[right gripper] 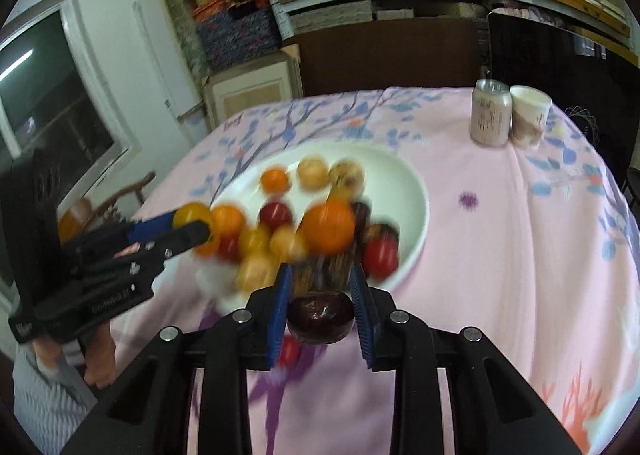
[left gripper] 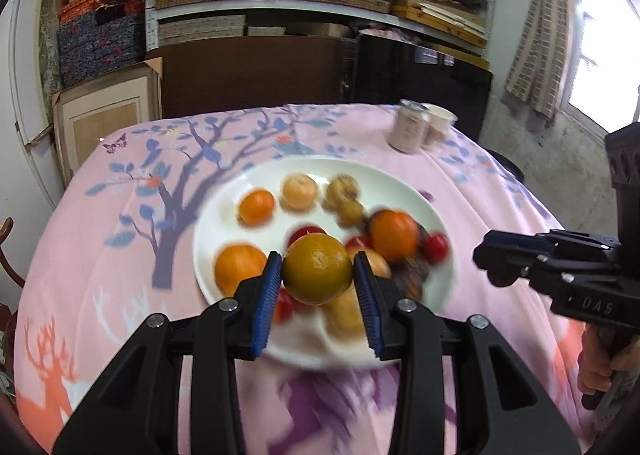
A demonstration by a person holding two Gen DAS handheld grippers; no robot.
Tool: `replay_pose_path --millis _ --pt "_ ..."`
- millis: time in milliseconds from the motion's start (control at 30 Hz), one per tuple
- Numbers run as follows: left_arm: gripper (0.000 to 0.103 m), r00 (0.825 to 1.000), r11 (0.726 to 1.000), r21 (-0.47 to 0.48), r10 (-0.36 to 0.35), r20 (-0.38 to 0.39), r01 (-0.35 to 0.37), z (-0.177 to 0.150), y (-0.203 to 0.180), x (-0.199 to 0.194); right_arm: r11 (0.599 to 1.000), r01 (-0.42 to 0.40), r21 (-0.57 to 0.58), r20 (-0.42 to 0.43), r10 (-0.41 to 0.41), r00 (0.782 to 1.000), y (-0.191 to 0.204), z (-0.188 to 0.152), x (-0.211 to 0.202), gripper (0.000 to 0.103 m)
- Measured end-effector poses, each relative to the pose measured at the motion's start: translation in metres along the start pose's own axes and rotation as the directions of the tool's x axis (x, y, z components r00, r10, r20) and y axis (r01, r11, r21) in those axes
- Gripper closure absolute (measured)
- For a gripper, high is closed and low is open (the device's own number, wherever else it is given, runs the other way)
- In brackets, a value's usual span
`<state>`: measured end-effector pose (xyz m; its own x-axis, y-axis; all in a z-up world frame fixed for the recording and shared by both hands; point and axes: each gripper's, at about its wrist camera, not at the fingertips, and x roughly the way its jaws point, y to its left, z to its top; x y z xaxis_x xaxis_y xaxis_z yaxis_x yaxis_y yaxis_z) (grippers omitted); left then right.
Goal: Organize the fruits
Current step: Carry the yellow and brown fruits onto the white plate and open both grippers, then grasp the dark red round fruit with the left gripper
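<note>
Two handheld grippers at work over a white plate of mixed fruit on a pink tree-print tablecloth. In the left gripper, blue pads closed on a yellow-green orange, held just above the near side of the plate. In the right gripper, jaws narrowed onto a dark purple fruit, perhaps a plum or mangosteen, too blurred to name with certainty, held near the plate's front rim. Seen from the left wrist view, the right gripper off to the side of the plate with nothing visible at its tips; seen from the right wrist view, the left gripper alongside the pile with the yellow-green orange between its fingers.

Still heaped on the plate: a large orange, several smaller tangerines, pale round fruits, red cherry tomatoes and dark brownish pieces, all mixed together. No sorted groups anywhere on the cloth; no second dish or basket in view. A pink drinks can and a paper cup side by side at the far corner of the table, well apart from the plate.

By the look of it, an early stage: two fruits gripped, nearly everything else left unsorted. Destination for the held fruits not evident. Heavy motion blur across the plate in both views.
</note>
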<state>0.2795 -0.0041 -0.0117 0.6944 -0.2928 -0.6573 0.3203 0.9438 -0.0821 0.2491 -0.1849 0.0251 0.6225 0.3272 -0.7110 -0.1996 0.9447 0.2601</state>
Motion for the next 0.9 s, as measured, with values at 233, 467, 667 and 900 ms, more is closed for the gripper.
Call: replay_pose_path --millis 233,467,667,900 --pt "0.067 0.997 0.996 -0.071 0.045 -0.06 -0.049 0.03 0.032 0.067 0.994 0.03 0.108 -0.028 -0.028 0.999 -0.029 0.056 0.07 0.073" --pt "0.061 0.997 0.992 -0.116 0.033 -0.072 -0.042 0.03 0.037 0.082 0.986 0.012 0.165 0.002 -0.013 1.0 -0.04 0.062 0.09 0.038" --pt "0.056 1.0 0.997 -0.081 0.003 -0.007 -0.004 0.013 0.018 0.021 0.989 -0.03 0.144 0.021 0.027 0.999 -0.031 0.037 0.045 0.038" --pt "0.049 0.998 0.993 0.099 -0.061 -0.013 0.062 -0.054 -0.041 -0.046 0.997 -0.037 0.061 0.021 0.036 0.999 -0.008 -0.033 -0.003 0.032"
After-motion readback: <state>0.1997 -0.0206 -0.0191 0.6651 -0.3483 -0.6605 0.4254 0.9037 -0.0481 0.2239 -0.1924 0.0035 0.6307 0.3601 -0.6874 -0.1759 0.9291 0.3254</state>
